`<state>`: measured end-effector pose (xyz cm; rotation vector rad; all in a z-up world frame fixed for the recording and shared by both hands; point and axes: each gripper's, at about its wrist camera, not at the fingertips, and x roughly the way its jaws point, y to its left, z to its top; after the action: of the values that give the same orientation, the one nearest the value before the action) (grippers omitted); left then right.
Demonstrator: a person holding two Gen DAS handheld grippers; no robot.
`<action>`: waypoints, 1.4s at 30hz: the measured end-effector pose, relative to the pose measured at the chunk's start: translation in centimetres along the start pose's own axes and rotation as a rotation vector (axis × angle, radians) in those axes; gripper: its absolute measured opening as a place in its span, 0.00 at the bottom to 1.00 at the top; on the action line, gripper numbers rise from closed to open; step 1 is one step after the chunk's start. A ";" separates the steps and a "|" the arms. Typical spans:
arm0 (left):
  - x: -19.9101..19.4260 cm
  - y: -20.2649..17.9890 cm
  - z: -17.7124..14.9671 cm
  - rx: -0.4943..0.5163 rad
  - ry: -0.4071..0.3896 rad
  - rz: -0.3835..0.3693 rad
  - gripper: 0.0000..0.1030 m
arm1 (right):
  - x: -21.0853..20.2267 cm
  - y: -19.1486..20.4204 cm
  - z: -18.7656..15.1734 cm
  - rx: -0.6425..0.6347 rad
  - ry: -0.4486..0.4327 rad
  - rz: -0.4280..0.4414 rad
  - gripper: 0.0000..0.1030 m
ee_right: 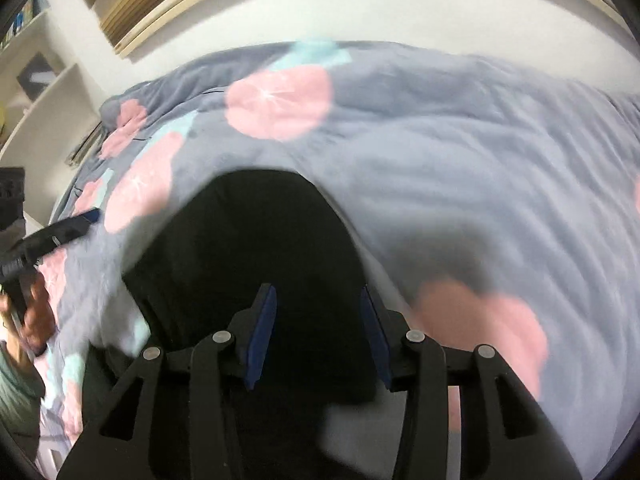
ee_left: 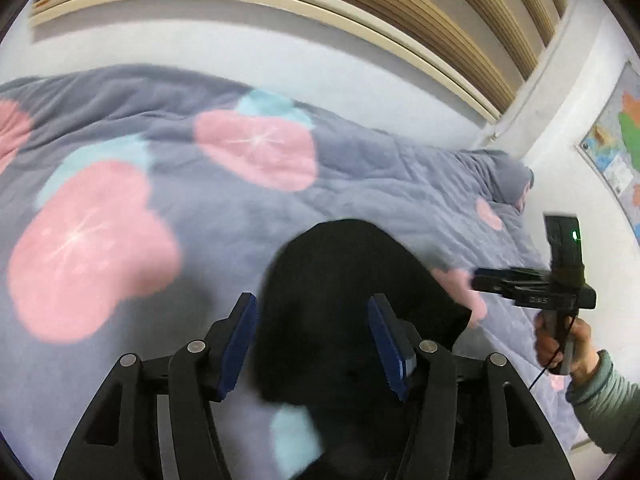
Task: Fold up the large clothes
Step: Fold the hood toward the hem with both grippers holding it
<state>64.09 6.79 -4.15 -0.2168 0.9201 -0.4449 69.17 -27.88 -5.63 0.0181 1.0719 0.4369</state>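
Note:
A black garment (ee_left: 340, 264) lies rumpled on a grey-blue quilt (ee_left: 224, 240) printed with pink and light-blue blobs. My left gripper (ee_left: 312, 300) hovers over the garment's near part. Its blue pads (ee_left: 240, 340) stand apart and the dark cloth shows in the gap, not pinched. In the right wrist view the same garment (ee_right: 248, 232) spreads under my right gripper (ee_right: 317, 290), whose blue pads (ee_right: 262, 328) are also parted and clear of the fabric. Each gripper shows in the other's view: the right gripper (ee_left: 520, 284) at the right, the left gripper (ee_right: 60, 232) at the left edge.
The quilt (ee_right: 460, 160) covers a bed that runs up to a white wall with wooden slats (ee_left: 400, 12) above. A map (ee_left: 616, 132) hangs on the right wall. White shelves (ee_right: 44, 92) stand at the bed's left. A hand in a green sleeve (ee_left: 600, 396) holds the right gripper.

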 end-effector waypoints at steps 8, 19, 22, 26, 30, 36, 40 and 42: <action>13.8 -0.2 -3.2 0.027 0.242 0.062 0.57 | 12.1 3.7 0.3 -0.076 0.175 -0.055 0.45; 9.6 5.5 -6.3 -0.103 0.227 0.096 0.69 | 6.0 -1.2 -6.2 -0.040 0.154 -0.023 0.41; 7.0 6.1 -5.9 -0.165 0.186 0.063 0.69 | 2.9 -2.5 -7.6 -0.011 0.148 -0.011 0.45; 5.1 5.4 -4.0 -0.130 0.144 0.027 0.69 | -0.5 -3.9 -7.5 -0.007 0.115 0.017 0.49; 6.5 5.9 -2.0 -0.163 0.147 -0.048 0.69 | -0.3 -6.2 -7.0 0.026 0.148 0.042 0.49; 12.5 6.7 -1.1 -0.209 0.309 -0.173 0.69 | 4.5 -7.5 -6.3 0.111 0.250 0.167 0.53; 15.4 6.5 -0.9 -0.218 0.391 -0.242 0.69 | 6.2 -9.2 -5.4 0.193 0.267 0.293 0.55; 16.0 6.1 -0.7 -0.220 0.391 -0.241 0.69 | 7.7 -8.8 -4.4 0.234 0.274 0.335 0.56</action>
<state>73.56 4.83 -18.27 -0.4555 1.3362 -0.6226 71.50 -34.09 -16.23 0.3576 1.3931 0.6253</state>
